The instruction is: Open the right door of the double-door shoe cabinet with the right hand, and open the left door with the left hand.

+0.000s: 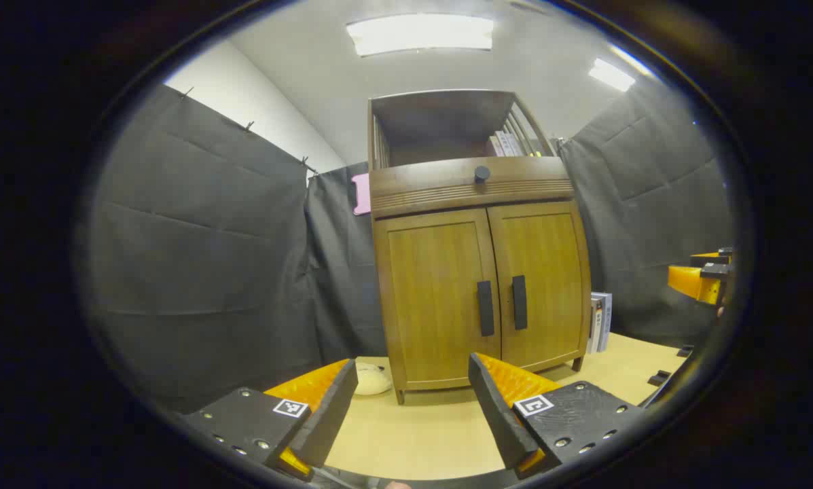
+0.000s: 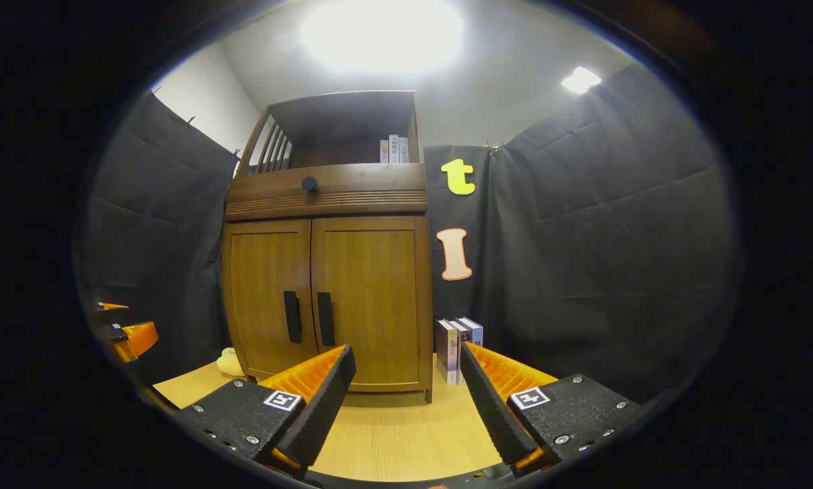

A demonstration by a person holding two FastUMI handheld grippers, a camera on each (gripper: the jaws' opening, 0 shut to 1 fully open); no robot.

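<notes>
Well — both doors (image 1: 477, 292) closed; left tool (image 1: 406, 407), right tool (image 2: 406, 401) agape.

Your left gripper (image 1: 406, 407) carries two wedge-shaped fingers, each bolted to a flat, matte, dark, textured plate. Those plates are dotted with small round silver screw heads along their edges, and each bears a small square white tag printed with a black block pattern near its inner corner. The inner faces of the fingers are ribbed. Your right gripper (image 2: 406, 401) is built the same way: two ribbed wedges, dark plates, silver screws, one square black-and-white tag per side. In the right gripper view, the left gripper's blocky body shows far off at the left edge.
</notes>
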